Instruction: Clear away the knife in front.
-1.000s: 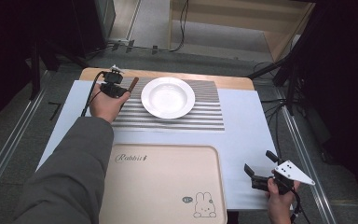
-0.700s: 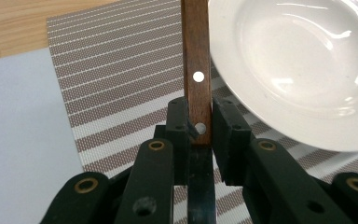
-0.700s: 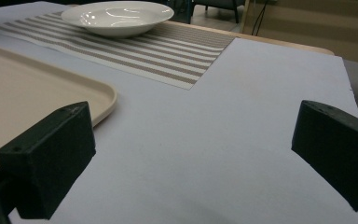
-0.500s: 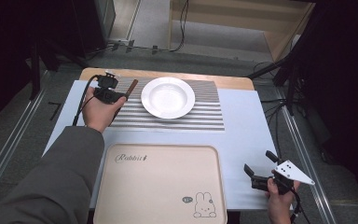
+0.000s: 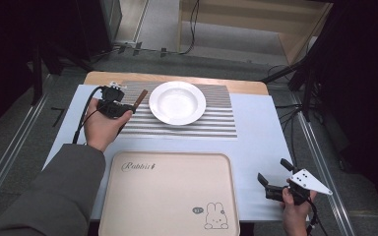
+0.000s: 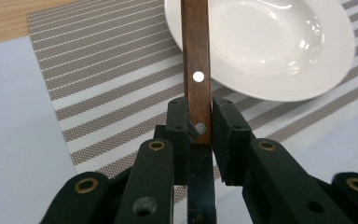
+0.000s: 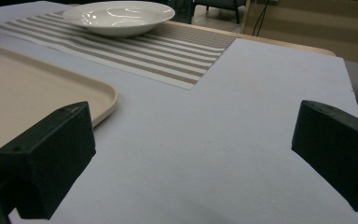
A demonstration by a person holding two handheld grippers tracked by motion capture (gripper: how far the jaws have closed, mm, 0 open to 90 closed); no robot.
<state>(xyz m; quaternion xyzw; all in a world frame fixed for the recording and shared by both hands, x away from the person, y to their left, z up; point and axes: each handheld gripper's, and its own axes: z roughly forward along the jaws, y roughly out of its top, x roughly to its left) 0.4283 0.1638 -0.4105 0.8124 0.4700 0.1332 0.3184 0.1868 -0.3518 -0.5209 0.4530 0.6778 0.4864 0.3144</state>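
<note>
Nearest the person, the tray (image 5: 167, 196) lies bare at the table's front edge. To its right the right gripper (image 5: 275, 184) rests low over the white cover (image 5: 261, 132), its jaws spread wide with nothing between them; in the right gripper view the cover (image 7: 242, 116) runs unobstructed up to the mat (image 7: 168, 51).

Further in, the left gripper (image 5: 123, 105) hovers at the mat's (image 5: 216, 123) left end, pinching a utensil by its wooden handle (image 5: 140, 97). In the left gripper view the jaws press on the handle's (image 6: 196, 60) riveted butt, and its far end leans over the rim of the plate (image 6: 279, 51). What head the utensil bears cannot be told, as that part lies behind the jaws.

The step in hand appears to be carrying the utensil, probably to a place beside the plate (image 5: 177, 102) or on the tray. The next move calls for a level carry that keeps the handle off the plate rim, then a low release.

Room: striped mat left of the plate, and the whole tray. The table's wooden back edge (image 5: 177, 79) lies just beyond the plate, so forward reach is short.
</note>
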